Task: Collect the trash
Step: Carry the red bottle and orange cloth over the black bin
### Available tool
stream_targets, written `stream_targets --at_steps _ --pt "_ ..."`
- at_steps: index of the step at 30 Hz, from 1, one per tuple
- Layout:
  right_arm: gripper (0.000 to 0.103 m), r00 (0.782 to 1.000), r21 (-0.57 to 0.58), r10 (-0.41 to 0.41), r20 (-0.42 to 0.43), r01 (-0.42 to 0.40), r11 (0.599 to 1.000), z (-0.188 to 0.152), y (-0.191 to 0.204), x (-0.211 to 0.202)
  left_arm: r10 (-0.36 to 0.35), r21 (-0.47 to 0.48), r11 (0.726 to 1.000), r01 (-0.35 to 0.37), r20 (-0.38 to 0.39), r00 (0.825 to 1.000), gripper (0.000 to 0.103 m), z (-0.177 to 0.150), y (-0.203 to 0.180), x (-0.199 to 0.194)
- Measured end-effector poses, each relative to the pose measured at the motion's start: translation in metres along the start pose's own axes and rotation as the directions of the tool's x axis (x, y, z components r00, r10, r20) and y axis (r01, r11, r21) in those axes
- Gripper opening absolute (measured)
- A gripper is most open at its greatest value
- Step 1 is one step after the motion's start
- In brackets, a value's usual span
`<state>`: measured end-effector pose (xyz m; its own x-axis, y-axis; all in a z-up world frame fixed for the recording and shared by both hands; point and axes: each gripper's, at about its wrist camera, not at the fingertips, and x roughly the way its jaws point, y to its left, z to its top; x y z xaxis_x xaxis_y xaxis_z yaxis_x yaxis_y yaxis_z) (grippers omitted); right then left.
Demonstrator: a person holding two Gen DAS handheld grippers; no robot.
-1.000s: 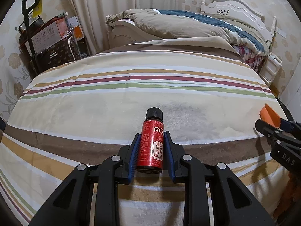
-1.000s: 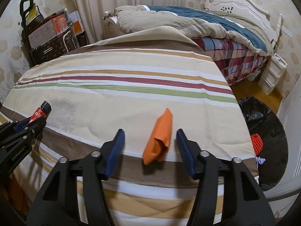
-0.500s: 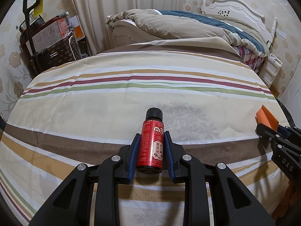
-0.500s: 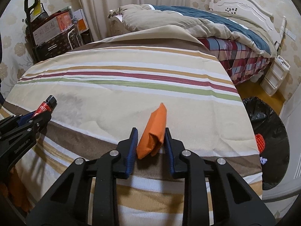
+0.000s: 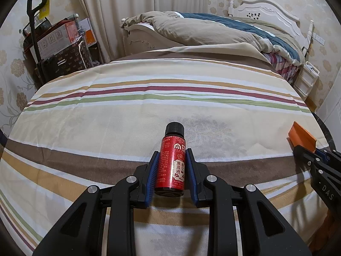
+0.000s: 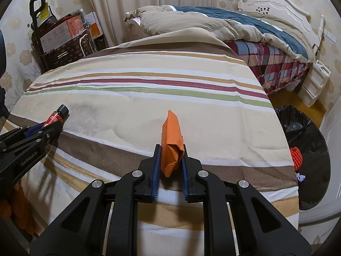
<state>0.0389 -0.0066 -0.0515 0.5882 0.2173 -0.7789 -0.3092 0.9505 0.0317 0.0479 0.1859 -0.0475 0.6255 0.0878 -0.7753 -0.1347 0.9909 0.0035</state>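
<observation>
**Both Grippers Holding Trash Over the Striped Bedspread**

While the left gripper (image 5: 171,162) clamps a small red bottle (image 5: 172,164) between its blue pads, the right gripper (image 6: 169,156) pinches a folded orange wrapper (image 6: 172,143) in the same way. The bottle has a black cap and a red label with printed characters; it lies along the line of the fingers, cap pointing away from the camera, with the pads pressing its two sides. The jaws stand narrow, set to the bottle's width.

On the right, the jaws have just been closing and now sit tight on the lower part of the orange wrapper, whose pointed upper end sticks out beyond the fingertips. Both items are held just over the striped bedspread (image 5: 132,115), near its front edge; whether they touch the cloth cannot be told.

From the right wrist view, a black trash bag (image 6: 302,132) lies open on the floor beside the bed's right edge, with an orange ridged object (image 6: 296,157) inside it. Beyond the bedspread sit a rumpled duvet (image 5: 208,27) and a white headboard (image 5: 268,10), and a cart of boxes (image 5: 57,49) stands by the curtain at the left.
</observation>
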Motion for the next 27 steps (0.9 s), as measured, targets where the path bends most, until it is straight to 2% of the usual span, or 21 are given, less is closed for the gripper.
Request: stream_targets --at_steps 14,27 --pt "0.016 1.000 0.016 0.001 0.014 -0.001 1.000 -0.007 -0.009 -0.009 -0.034 -0.007 0.999 0.034 0.026 0.999 0.027 -0.008 -0.009 -0.011" --pt "0.016 0.998 0.059 -0.020 0.061 0.016 0.998 -0.020 -0.035 -0.038 -0.097 0.029 0.995 0.095 0.078 0.992 0.027 -0.017 -0.049 -0.034"
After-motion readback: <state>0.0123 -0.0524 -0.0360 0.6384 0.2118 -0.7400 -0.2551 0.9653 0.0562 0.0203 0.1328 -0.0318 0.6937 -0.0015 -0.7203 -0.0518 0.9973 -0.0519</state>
